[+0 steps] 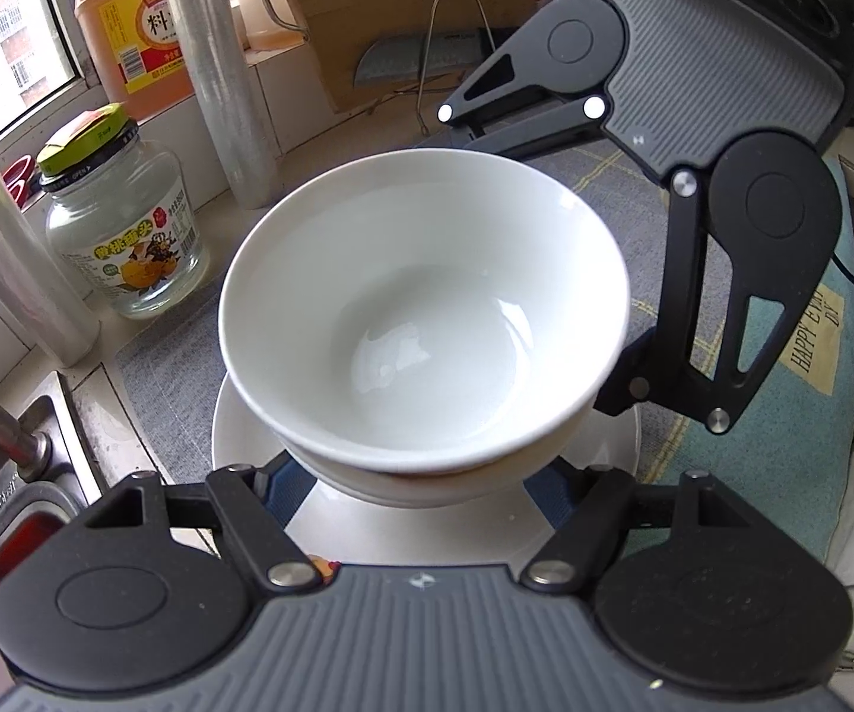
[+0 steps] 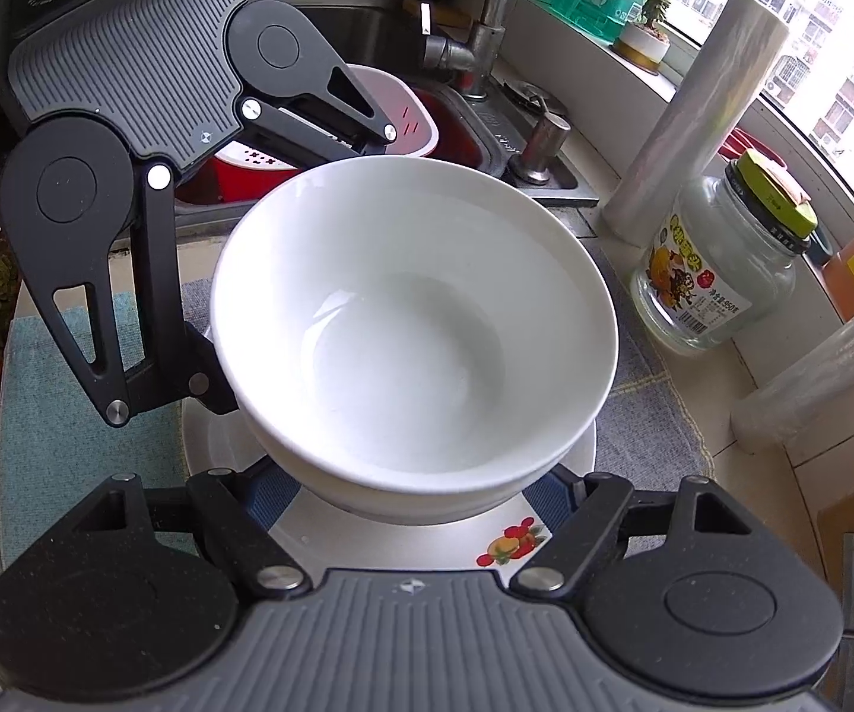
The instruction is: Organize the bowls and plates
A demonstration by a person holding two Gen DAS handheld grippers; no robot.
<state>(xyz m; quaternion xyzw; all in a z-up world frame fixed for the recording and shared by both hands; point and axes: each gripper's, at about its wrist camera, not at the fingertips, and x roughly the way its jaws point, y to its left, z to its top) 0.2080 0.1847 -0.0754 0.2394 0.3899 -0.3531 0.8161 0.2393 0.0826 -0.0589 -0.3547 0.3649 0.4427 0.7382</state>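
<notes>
Two white bowls are nested: the upper bowl (image 1: 427, 308) (image 2: 415, 320) sits in a lower bowl (image 1: 427, 483) (image 2: 421, 501). Under them is a white plate (image 1: 403, 534) (image 2: 403, 540) with a fruit print, on a grey-blue mat (image 1: 723, 415). My left gripper (image 1: 412, 489) reaches in from the near side, its blue pads (image 1: 272, 489) against the lower bowl's sides. My right gripper (image 2: 409, 492) grips the same bowl from the opposite side. Each wrist view shows the other gripper's finger (image 1: 619, 382) (image 2: 207, 377) tucked under the upper bowl's rim. The fingertips are hidden beneath the bowls.
A glass jar (image 1: 124, 225) (image 2: 723, 273) with a yellow-green lid and a roll of plastic wrap (image 1: 213, 59) (image 2: 688, 101) stand beside the mat. The steel sink (image 2: 545, 178) holds a red basin (image 2: 421, 118). An orange bottle (image 1: 130, 18), a cutting board (image 1: 379, 12) and a knife (image 1: 415, 56) stand at the back.
</notes>
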